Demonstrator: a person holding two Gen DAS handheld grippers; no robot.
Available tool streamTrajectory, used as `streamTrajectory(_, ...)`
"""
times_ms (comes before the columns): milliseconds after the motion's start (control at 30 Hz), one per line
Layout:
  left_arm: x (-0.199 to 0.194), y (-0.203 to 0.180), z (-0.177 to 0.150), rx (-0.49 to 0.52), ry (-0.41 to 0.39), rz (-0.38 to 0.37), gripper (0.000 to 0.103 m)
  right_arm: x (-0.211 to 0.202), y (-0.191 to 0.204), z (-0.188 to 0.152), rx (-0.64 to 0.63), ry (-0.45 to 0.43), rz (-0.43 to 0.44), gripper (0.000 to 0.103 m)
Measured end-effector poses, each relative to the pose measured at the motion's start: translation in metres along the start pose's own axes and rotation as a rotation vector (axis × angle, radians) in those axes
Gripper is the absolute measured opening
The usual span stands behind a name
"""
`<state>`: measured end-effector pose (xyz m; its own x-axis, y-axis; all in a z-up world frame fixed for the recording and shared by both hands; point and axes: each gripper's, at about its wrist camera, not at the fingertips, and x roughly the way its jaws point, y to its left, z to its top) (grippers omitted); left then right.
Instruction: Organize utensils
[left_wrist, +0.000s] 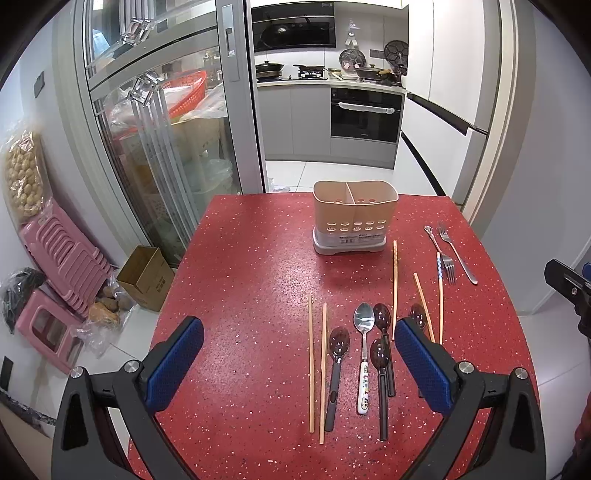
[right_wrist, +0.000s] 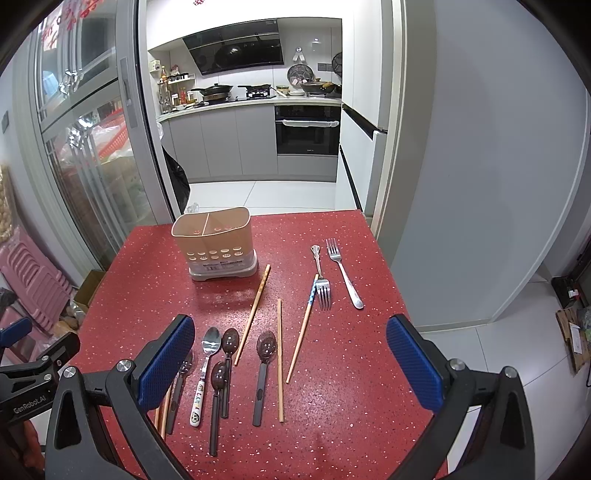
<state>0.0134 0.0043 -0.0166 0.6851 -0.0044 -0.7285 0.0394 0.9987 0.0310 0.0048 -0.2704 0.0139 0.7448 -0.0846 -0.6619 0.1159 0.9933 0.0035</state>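
Note:
A beige two-compartment utensil holder (left_wrist: 355, 214) (right_wrist: 214, 243) stands empty at the far middle of the red table (left_wrist: 251, 280) (right_wrist: 332, 406). Several wooden chopsticks (left_wrist: 311, 365) (right_wrist: 279, 358), several dark spoons (left_wrist: 338, 354) (right_wrist: 264, 362), a steel spoon with a white patterned handle (left_wrist: 364, 354) (right_wrist: 205, 373) and two forks (left_wrist: 457, 253) (right_wrist: 343, 273) lie loose on the table. My left gripper (left_wrist: 299, 354) is open and empty above the near spoons. My right gripper (right_wrist: 290, 354) is open and empty above the near chopsticks.
A glass sliding door (left_wrist: 155, 122) and pink stools (left_wrist: 62, 254) stand to the left, with a cardboard box (left_wrist: 147, 277) on the floor. A kitchen with oven (left_wrist: 364, 112) lies beyond the table. A white wall (right_wrist: 480, 184) is on the right.

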Motion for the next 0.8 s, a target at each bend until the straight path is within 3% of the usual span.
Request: streamTrajectory(800,-0.0001,-0.0021,0.0011,0.003,0.000,-0.001,0.103,0.0009,0.0002,0.0010,-0.002,0.001,0.001,0.103)
